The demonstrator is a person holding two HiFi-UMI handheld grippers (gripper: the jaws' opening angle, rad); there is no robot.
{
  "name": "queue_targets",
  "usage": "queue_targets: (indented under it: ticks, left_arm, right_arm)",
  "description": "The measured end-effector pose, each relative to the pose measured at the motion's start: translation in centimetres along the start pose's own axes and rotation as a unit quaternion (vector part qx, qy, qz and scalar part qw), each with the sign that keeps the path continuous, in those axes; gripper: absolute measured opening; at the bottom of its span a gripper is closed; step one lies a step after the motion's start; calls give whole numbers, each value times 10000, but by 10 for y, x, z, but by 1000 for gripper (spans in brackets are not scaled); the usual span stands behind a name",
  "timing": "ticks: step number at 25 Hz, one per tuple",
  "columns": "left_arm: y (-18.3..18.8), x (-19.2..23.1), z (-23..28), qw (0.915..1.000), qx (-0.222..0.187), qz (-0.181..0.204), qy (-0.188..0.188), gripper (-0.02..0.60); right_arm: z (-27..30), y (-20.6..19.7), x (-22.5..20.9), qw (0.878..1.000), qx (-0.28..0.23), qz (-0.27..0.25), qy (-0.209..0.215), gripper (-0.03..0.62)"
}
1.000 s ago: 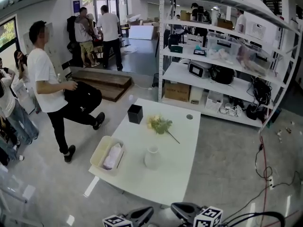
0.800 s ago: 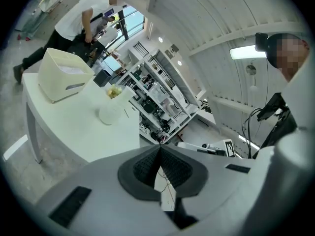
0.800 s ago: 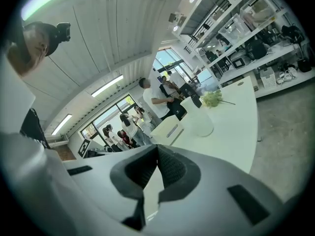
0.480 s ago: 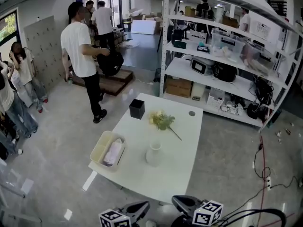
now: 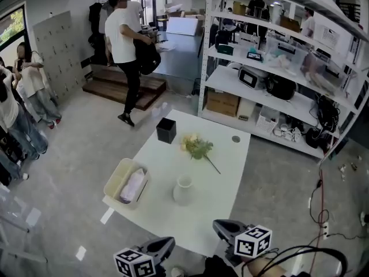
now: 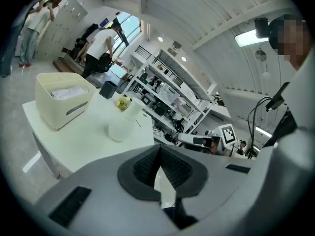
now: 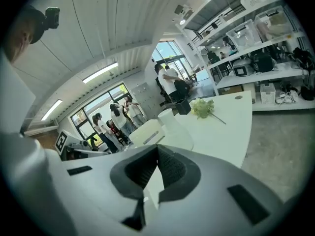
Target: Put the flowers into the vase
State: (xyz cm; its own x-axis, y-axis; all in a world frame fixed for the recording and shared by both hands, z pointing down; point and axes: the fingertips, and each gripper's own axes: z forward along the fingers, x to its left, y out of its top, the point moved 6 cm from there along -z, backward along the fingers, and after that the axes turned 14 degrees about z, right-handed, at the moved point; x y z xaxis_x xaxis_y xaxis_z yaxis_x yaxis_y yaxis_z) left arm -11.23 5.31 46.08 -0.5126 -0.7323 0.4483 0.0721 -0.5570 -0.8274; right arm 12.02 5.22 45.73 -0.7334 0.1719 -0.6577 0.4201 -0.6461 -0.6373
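The white table [image 5: 230,172] carries a cream bin [image 5: 113,184] at its left edge, perhaps with cloth inside. Off the near edge, the left gripper [image 6: 158,150] and right gripper [image 7: 157,150] are pinched together, empty. The vase [image 5: 183,190] stands upright mid-table. The flowers [image 5: 196,148] lie beyond it, apart.

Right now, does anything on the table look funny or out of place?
The flowers lie flat on the table, outside the vase, which stands upright near them. Nothing looks spilled or broken.
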Motion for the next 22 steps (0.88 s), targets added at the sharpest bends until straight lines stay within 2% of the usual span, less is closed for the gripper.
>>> queue_targets:
  ticks: [5, 9, 13, 16, 22]
  left_arm:
    - [6, 2, 15, 9996, -139, -170, 176, 2]
    - [8, 6, 25, 9988, -212, -270, 353, 2]
    - [7, 9, 33, 9979, -289, -314, 493, 2]
    - [10, 6, 34, 9966, -328, -412, 639, 2]
    - [9, 9, 36, 9925, -467, -600, 956, 2]
  right_arm:
    - [22, 61, -28, 9985, 29, -544, -46, 3]
    - [36, 97, -43, 9971, -3, -759, 26, 5]
    - [51, 122, -57, 9958, 40, -914, 83, 9]
    - [65, 135, -68, 9949, 148, -993, 58, 52]
    - [106, 158, -104, 9886, 581, -1362, -279, 52]
